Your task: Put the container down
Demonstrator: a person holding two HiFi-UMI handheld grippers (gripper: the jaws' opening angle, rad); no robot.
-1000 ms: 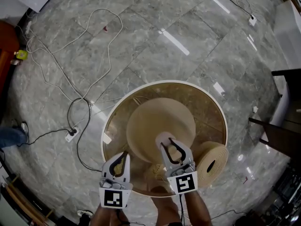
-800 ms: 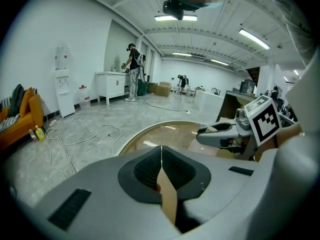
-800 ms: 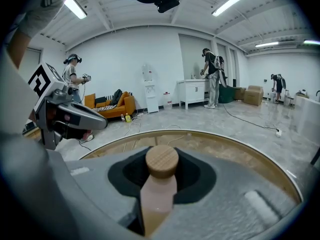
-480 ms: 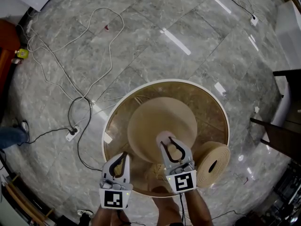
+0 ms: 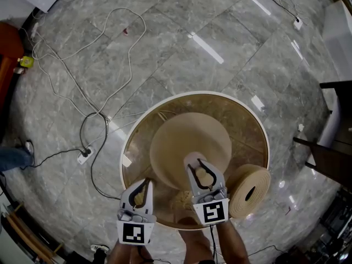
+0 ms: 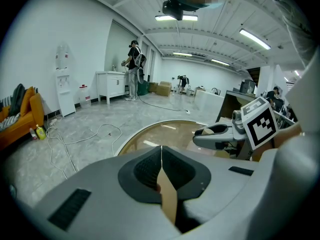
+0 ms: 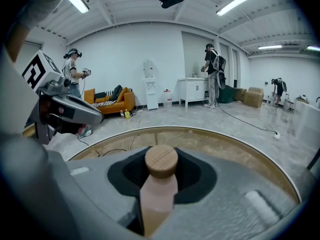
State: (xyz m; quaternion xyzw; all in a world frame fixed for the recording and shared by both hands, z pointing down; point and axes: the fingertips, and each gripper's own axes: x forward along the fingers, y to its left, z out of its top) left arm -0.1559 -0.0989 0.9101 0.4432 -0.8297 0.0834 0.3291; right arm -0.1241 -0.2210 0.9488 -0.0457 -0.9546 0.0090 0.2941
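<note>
Container [image 7: 159, 194], pinkish with a round wooden cap [image 7: 161, 161], sat clamped between the jaws of the right gripper [image 5: 201, 170], over the round glass surface [image 5: 250, 122]. Beside it, the left gripper [image 5: 142, 190] had its jaws pressed together, empty.

The round brown glass tabletop with a white rim [image 5: 242, 131] lies bare ahead of my right gripper [image 5: 201, 168]. A beige woven roll [image 5: 248, 191] crowds my right side, just beside the rim. Loose white and black cables [image 5: 82, 100] trail over the grey marble floor [image 5: 181, 54] on my left.
</note>
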